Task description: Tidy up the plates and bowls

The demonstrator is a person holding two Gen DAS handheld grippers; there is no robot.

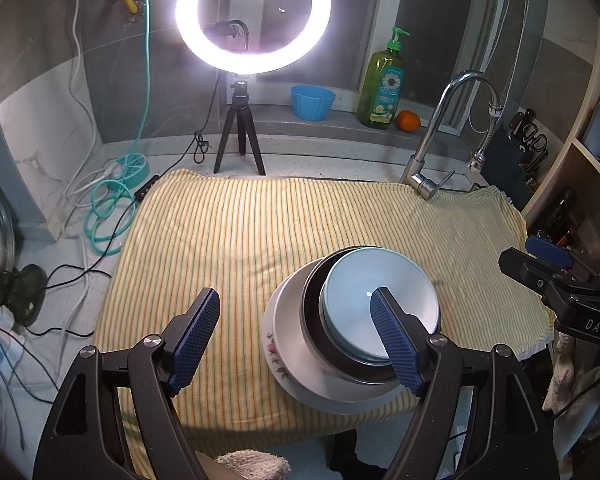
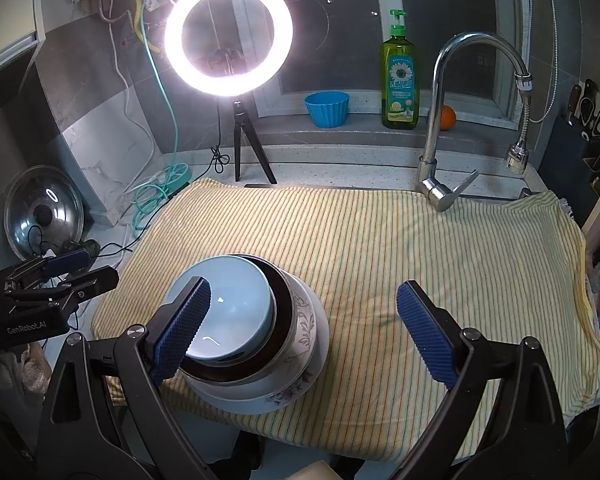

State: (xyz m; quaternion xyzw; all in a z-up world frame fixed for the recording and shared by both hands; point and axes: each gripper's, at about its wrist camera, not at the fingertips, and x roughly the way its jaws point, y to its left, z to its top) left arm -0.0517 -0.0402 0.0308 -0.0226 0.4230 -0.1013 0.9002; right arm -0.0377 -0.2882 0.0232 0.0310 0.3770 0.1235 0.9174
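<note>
A stack of dishes stands near the front edge of a yellow striped cloth. A pale blue bowl sits on top, nested in a dark-rimmed bowl, which rests in a white floral bowl on a white floral plate. The stack also shows in the right wrist view, with the blue bowl uppermost on the plate. My left gripper is open and empty, its right finger over the stack. My right gripper is open and empty, its left finger over the blue bowl.
A lit ring light on a tripod stands at the back of the counter. A faucet rises at the back right. A blue cup, a green soap bottle and an orange sit on the sill. Cables and a pot lid lie left.
</note>
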